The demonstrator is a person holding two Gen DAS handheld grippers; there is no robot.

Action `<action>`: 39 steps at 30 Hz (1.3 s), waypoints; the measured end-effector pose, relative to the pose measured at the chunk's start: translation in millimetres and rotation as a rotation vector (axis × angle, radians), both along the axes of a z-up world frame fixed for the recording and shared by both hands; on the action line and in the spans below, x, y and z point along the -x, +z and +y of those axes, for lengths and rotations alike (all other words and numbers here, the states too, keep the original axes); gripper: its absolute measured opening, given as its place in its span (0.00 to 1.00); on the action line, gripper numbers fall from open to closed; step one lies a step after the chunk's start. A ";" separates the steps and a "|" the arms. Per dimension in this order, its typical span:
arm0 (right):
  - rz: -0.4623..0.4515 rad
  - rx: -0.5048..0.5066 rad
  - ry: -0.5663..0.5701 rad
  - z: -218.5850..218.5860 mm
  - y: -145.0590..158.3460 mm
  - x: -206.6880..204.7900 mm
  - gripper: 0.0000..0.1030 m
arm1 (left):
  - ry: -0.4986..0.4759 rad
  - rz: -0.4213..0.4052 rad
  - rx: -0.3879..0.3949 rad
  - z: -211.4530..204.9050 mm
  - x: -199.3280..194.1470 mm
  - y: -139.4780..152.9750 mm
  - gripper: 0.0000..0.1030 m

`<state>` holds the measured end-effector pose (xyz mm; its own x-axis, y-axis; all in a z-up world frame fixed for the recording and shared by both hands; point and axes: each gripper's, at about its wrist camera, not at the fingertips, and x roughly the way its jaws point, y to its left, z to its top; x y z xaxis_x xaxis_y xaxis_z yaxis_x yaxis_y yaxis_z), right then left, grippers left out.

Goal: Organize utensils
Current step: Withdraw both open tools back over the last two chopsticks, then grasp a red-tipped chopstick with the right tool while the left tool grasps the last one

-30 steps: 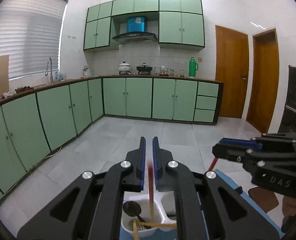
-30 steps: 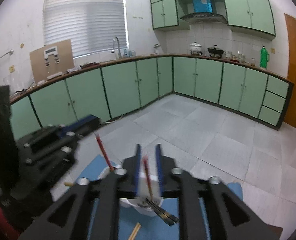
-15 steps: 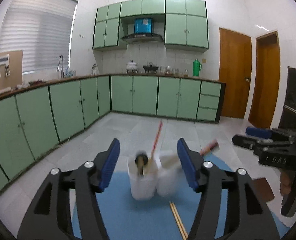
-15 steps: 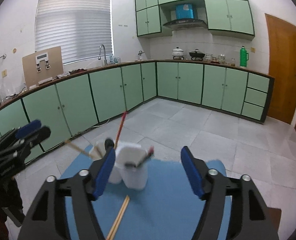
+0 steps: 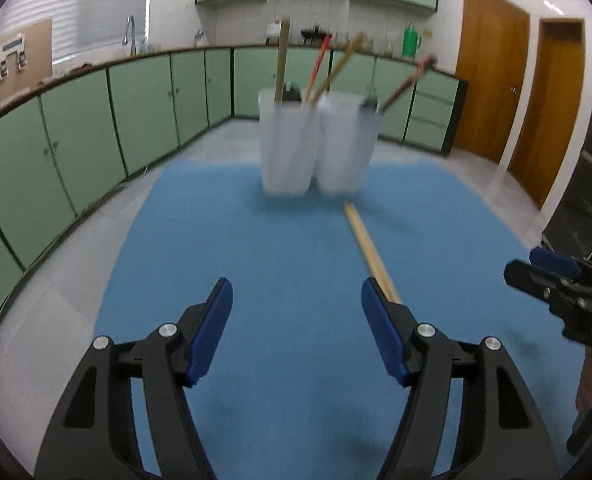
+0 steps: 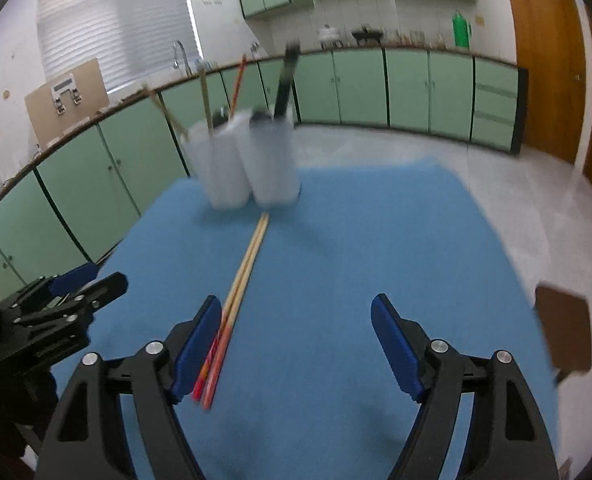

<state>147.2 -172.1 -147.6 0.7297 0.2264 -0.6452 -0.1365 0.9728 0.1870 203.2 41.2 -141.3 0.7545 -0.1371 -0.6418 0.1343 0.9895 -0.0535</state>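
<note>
A white two-compartment utensil holder [image 5: 316,148] [image 6: 248,164] stands at the far end of the blue mat [image 5: 256,264] [image 6: 356,248], with several chopsticks and dark-handled utensils upright in it. A pair of wooden chopsticks [image 5: 370,256] [image 6: 240,292] with red ends lies flat on the mat in front of it. My left gripper [image 5: 296,292] hovers low over the mat, its jaws opening with nothing between them; the chopsticks run under its right finger. My right gripper [image 6: 296,308] is also opening and empty; the chopsticks pass beside its left finger.
Each gripper shows at the edge of the other's view: the right gripper [image 5: 552,276], the left gripper [image 6: 76,292]. A brown table corner [image 6: 564,328] shows past the mat's right edge. A black chair [image 5: 584,200] stands to the right. Green cabinets line the room.
Both grippers, shut on red chopsticks above the holder, have opened and left them in it. Both have pulled back and sunk low over the mat.
</note>
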 end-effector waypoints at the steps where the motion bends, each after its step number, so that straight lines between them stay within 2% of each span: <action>1: 0.015 0.010 0.006 6.1 -9.0 5.3 0.73 | 0.008 0.024 -0.004 1.5 2.5 -9.6 0.63; 7: 0.062 0.058 0.060 33.4 -35.1 21.0 0.70 | 0.037 0.083 -0.013 5.7 12.8 -35.7 0.63; 14: 0.105 0.106 0.111 57.0 -46.9 23.9 0.56 | 0.056 0.076 -0.024 5.9 22.2 -34.4 0.66; 18: 0.121 0.136 0.104 61.4 -50.9 20.3 0.46 | 0.052 0.079 -0.027 3.2 22.8 -33.8 0.67; 21: 0.125 0.144 0.059 52.5 -51.5 19.7 0.45 | 0.051 0.077 -0.026 3.0 23.3 -34.2 0.68; 27: 0.120 0.115 0.087 54.5 -51.6 19.8 0.43 | 0.055 0.078 -0.026 1.8 23.4 -34.1 0.69; 28: 0.124 0.117 0.097 57.2 -52.6 19.4 0.40 | 0.054 0.079 -0.026 1.9 23.6 -34.1 0.69; 29: 0.122 0.123 0.102 59.3 -52.8 18.4 0.33 | 0.051 0.079 -0.027 2.0 23.3 -34.0 0.69; 31: 0.120 0.130 0.123 63.6 -53.1 18.1 0.19 | 0.046 0.080 -0.031 0.1 23.8 -34.3 0.69; 32: 0.122 0.125 0.131 64.2 -53.1 17.1 0.07 | 0.045 0.081 -0.033 -1.1 23.5 -34.5 0.69; 39: 0.127 0.067 0.091 41.8 -50.8 17.9 0.06 | 0.012 0.097 -0.018 -14.2 23.8 -35.2 0.69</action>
<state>129.3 -130.4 -198.5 0.6195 0.2411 -0.7470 -0.2037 0.9684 0.1437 179.3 27.1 -176.5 0.6903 -0.1162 -0.7141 0.1179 0.9919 -0.0474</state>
